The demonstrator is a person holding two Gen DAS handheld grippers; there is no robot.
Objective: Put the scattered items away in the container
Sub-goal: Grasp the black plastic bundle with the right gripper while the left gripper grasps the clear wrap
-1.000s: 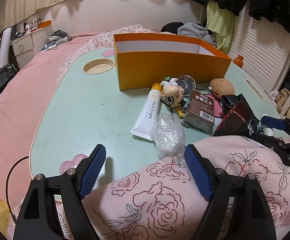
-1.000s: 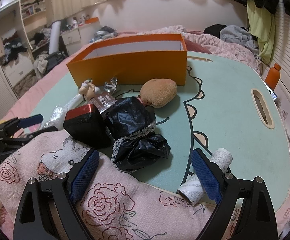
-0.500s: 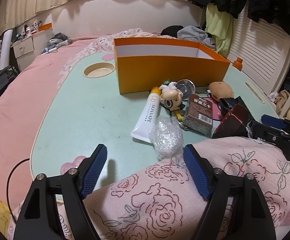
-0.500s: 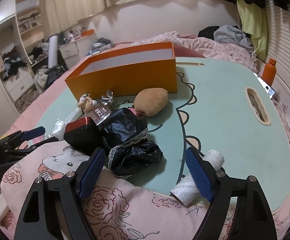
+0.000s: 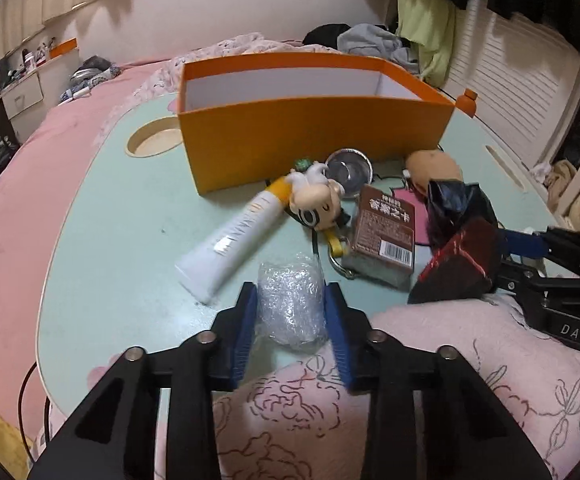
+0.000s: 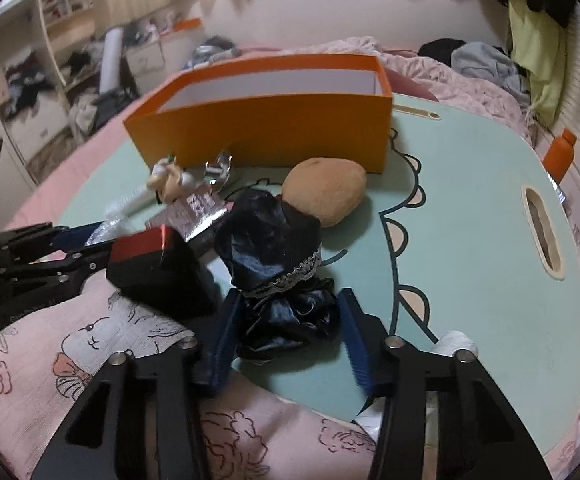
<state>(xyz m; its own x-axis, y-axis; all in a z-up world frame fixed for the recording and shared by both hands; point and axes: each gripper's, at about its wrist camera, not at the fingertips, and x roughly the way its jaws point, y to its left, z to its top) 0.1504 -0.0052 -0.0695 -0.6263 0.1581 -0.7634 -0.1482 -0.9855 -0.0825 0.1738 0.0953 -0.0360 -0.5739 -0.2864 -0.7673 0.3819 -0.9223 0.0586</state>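
An open orange box [image 5: 314, 136] stands at the back of the mint table [image 5: 114, 232]; it also shows in the right wrist view [image 6: 266, 128]. My left gripper [image 5: 292, 312] is shut on a crumpled clear plastic wad [image 5: 292, 306]. My right gripper [image 6: 290, 328] has closed around a black lacy cloth bundle [image 6: 278, 260], its blue pads [image 6: 226, 328] touching the cloth's lower folds. In front of the box lie a white tube [image 5: 238, 236], a doll keychain [image 5: 318, 204], a brown carton [image 5: 386, 232], a red-black box [image 5: 462, 268] and a tan plush [image 6: 324, 192].
A pink rose-print quilt [image 5: 430, 380] covers the table's near edge under both grippers. A white roll [image 6: 454, 344] lies at the right gripper's right side. The table has a round cup recess [image 5: 154, 142] and a handle slot [image 6: 542, 232]. An orange bottle [image 6: 560, 156] stands at the right edge.
Both grippers moved forward and closed: the left one onto the plastic wad, the right one around the black cloth bundle. Both were wide open half a second ago.
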